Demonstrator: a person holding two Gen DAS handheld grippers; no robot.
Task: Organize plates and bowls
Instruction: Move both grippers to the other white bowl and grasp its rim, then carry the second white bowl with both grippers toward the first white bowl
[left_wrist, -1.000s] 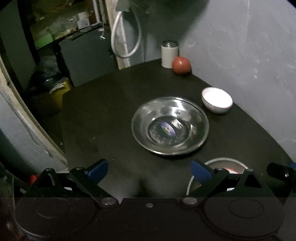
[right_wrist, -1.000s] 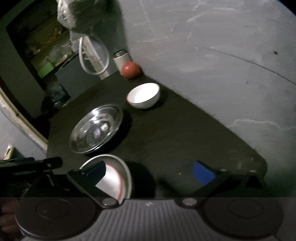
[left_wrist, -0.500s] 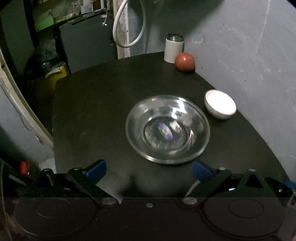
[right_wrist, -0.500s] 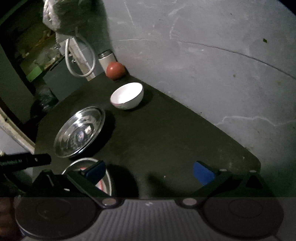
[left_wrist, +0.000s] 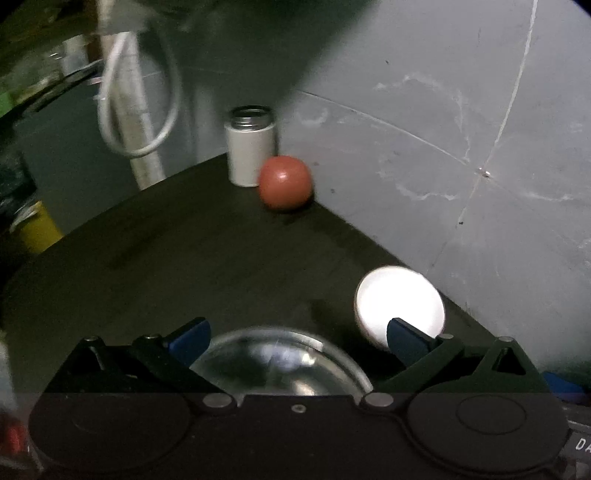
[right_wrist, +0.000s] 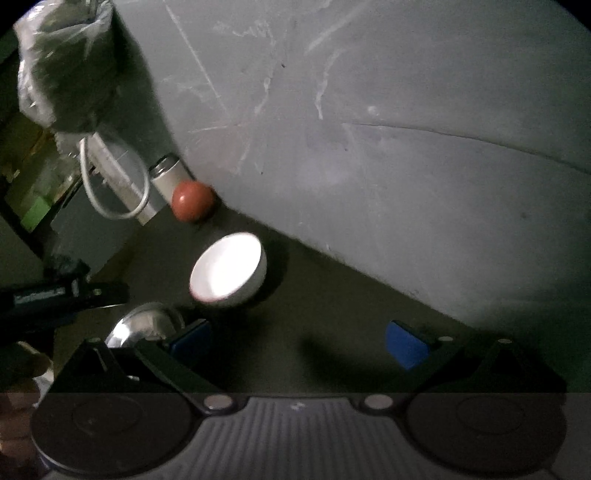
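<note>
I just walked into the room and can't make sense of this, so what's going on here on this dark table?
A person holds a two-finger gripper in each hand over a dark table, sorting dishes. The left gripper is open, poised over a steel bowl. The right gripper is open too, holding nothing, with a white bowl just ahead of it. A red ball and a white canister sit at the back by the wall. Nothing is stacked yet.

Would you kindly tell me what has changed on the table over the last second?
Both claws advanced toward the back corner: the left claw now hangs open over the steel bowl, and the right claw is open, nearer the white bowl. Nothing was grasped. The bowls, red ball and white canister stayed put.
</note>
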